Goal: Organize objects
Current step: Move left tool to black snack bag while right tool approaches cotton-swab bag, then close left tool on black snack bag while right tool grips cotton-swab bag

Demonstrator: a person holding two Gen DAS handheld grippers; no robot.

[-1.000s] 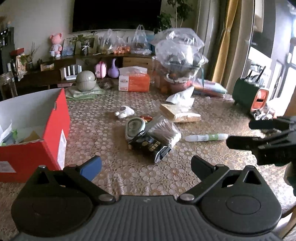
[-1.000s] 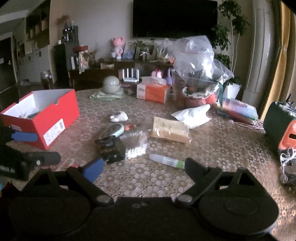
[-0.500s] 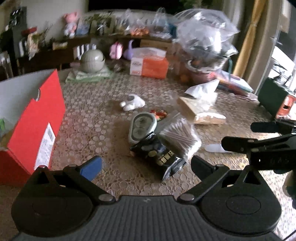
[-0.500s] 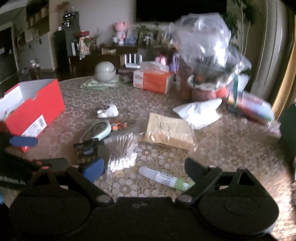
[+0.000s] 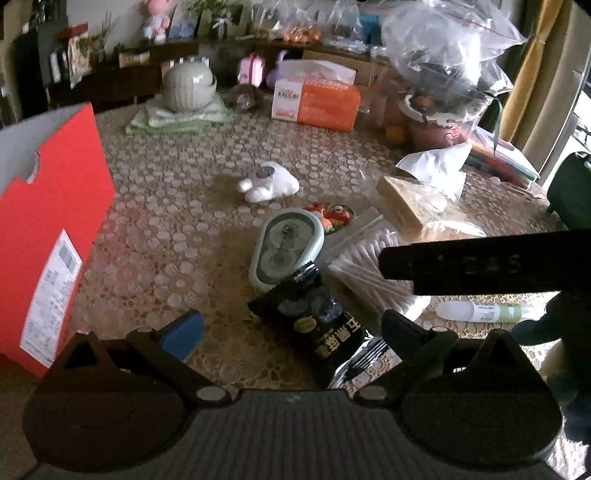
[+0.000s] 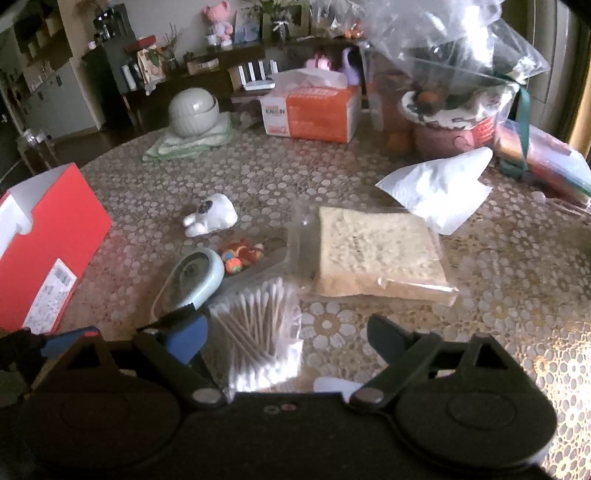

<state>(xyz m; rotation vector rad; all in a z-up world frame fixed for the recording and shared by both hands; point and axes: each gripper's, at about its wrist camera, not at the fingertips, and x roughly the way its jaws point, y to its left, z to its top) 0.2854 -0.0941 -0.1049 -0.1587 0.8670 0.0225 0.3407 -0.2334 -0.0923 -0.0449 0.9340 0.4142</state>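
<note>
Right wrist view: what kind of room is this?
Most likely a home living or dining room. A round table with a lace-pattern cover holds household clutter such as a tissue box, and behind it stands a dark sideboard with a pink plush toy and photo frames.

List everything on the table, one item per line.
shoe box: one, red, left edge
cotton swabs: one clear pack, front centre
black packet: one, front, beside swabs
oval case: one, pale green, centre
bread: one bagged slice, right of centre
white figurine: one, centre
tube: one, white-green, front right
tissue box: one, orange, back
round jar: one, grey-green, on folded cloth, back left
left tongs: open, empty
right tongs: open, above swabs
</note>
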